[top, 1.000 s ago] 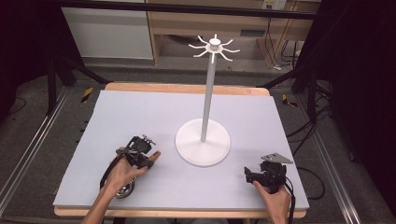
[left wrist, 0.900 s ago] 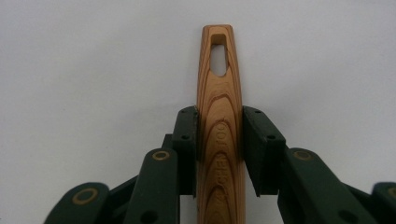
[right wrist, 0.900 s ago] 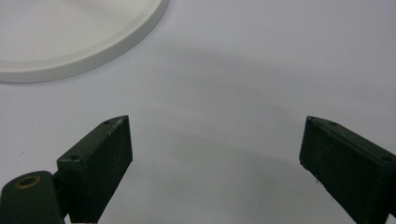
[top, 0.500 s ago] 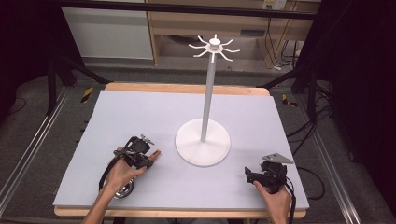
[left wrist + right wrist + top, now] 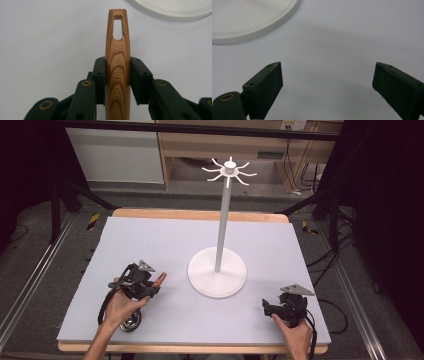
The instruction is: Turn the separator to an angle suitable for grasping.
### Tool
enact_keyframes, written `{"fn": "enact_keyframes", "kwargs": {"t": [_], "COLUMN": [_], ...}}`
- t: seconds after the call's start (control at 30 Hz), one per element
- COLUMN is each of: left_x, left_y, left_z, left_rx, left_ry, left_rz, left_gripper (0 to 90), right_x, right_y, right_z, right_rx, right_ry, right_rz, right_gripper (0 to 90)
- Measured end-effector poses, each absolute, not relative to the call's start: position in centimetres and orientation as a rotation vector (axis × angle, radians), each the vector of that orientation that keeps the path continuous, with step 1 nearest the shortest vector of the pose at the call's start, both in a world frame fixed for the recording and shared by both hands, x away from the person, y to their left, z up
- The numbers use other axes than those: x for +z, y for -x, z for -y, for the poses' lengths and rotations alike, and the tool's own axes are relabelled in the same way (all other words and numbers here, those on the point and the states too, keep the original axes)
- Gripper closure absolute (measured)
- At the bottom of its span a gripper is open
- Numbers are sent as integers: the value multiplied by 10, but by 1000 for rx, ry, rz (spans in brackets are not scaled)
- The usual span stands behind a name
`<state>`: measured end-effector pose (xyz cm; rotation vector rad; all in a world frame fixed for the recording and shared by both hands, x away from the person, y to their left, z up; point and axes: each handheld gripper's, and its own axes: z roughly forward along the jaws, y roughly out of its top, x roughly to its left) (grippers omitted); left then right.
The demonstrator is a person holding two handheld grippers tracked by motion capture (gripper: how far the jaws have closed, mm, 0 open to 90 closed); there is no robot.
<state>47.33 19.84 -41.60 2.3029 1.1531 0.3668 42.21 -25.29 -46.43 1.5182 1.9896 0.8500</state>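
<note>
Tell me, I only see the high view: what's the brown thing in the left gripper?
Observer: A wooden handle with a slot cut near its tip. The left gripper is shut on it, one jaw on each side.
Operator: Is the right gripper holding anything?
Observer: No. The right gripper is open, with bare mat between its jaws.
Operator: What's in front of it?
Observer: The rim of the stand's white base, up and to the left in the right gripper view, apart from the jaws.
</note>
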Motion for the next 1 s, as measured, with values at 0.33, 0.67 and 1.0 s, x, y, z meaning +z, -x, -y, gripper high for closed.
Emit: {"fn": "enact_keyframes", "kwargs": {"t": [0.33, 0.67, 1.0], "left_x": [-396, -374, -354], "left_y": [-462, -454, -446], "left_z": [-208, -214, -219], "left_rx": [425, 474, 509], "left_ry": [-2178, -2022, -1896], "left_rz": [-1116, -1061, -997], "left_gripper": [674, 673, 673], "right_x": [-464, -464, -463], "right_y": [-422, -420, -420], "right_z": [253, 254, 254], "right_rx": [856, 865, 869], "right_ry": [-1521, -1530, -1525], "right_rz": [-1973, -1945, -1938], "right_gripper": [98, 98, 98]}}
